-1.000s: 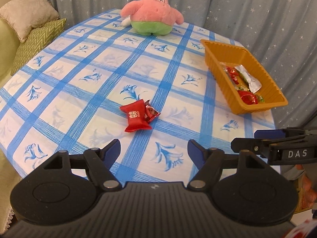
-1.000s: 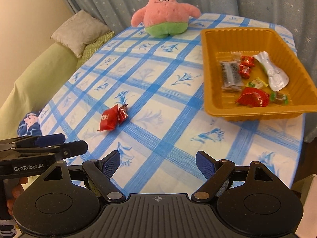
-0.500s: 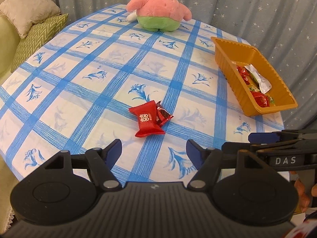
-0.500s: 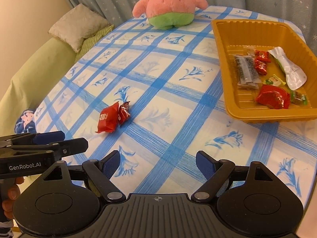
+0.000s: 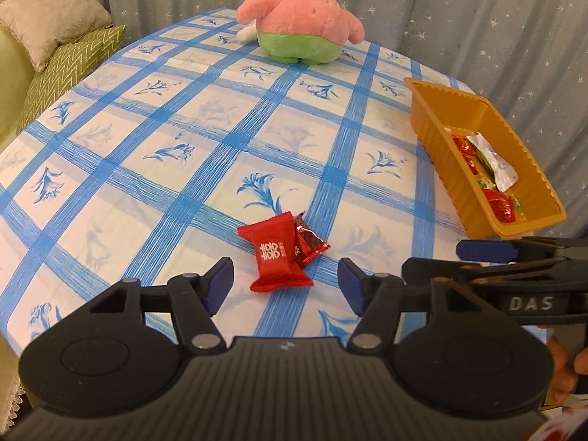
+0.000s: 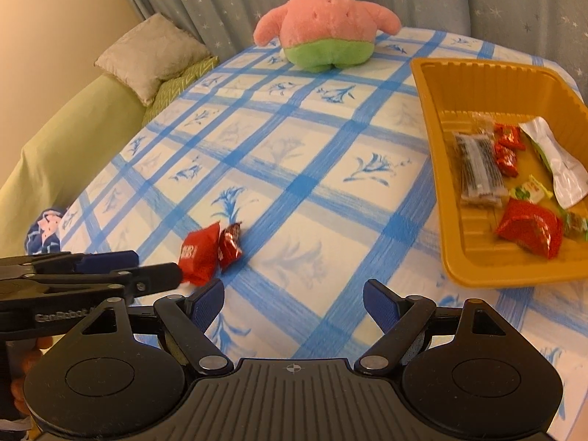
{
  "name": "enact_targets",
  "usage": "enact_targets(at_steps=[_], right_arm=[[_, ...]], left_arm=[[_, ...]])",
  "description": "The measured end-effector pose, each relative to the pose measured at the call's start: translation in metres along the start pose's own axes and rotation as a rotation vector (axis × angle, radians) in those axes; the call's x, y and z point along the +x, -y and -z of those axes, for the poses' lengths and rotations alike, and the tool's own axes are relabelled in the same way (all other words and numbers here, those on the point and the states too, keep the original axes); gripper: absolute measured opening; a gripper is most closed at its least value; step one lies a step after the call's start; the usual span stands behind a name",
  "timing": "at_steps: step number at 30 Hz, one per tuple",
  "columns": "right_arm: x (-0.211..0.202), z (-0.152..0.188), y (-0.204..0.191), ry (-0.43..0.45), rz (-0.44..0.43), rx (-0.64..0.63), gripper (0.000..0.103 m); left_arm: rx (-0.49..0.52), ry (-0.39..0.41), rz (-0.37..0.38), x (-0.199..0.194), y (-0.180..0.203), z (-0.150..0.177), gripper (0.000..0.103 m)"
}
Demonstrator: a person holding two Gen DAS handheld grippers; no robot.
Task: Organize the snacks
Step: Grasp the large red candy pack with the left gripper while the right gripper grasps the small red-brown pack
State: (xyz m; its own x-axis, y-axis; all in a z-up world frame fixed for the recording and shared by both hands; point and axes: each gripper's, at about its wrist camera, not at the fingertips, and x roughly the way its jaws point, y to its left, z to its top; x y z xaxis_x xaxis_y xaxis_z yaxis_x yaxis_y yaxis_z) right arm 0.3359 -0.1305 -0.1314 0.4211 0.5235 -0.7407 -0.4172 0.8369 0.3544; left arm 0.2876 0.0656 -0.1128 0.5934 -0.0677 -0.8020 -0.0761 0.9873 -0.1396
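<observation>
Two red snack packets lie together on the blue-checked tablecloth: a larger bright red one and a smaller dark red one touching its right side. My left gripper is open, its tips on either side of the larger packet's near end, just short of it; it also shows in the right wrist view. My right gripper is open and empty over the cloth. The orange tray at right holds several wrapped snacks.
A pink and green star plush sits at the table's far edge. Cushions lie on a green sofa to the left. A starred curtain hangs behind. The table's near edge is close under both grippers.
Both grippers have moved forward over the table. The left one has closed in on the red packets, which now lie between its open tips. Nothing was grasped.
</observation>
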Motion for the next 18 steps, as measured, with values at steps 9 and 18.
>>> enact_targets(at_steps=[9,18], right_arm=[[0.008,-0.011,0.001,0.016,-0.008,-0.014,0.083],[0.017,-0.019,0.003,0.007,-0.007,-0.016,0.082]], left_arm=[[-0.015,-0.035,-0.004,0.030,-0.008,-0.010,0.047],[-0.031,-0.068,0.005,0.049,-0.013,-0.015,0.038]])
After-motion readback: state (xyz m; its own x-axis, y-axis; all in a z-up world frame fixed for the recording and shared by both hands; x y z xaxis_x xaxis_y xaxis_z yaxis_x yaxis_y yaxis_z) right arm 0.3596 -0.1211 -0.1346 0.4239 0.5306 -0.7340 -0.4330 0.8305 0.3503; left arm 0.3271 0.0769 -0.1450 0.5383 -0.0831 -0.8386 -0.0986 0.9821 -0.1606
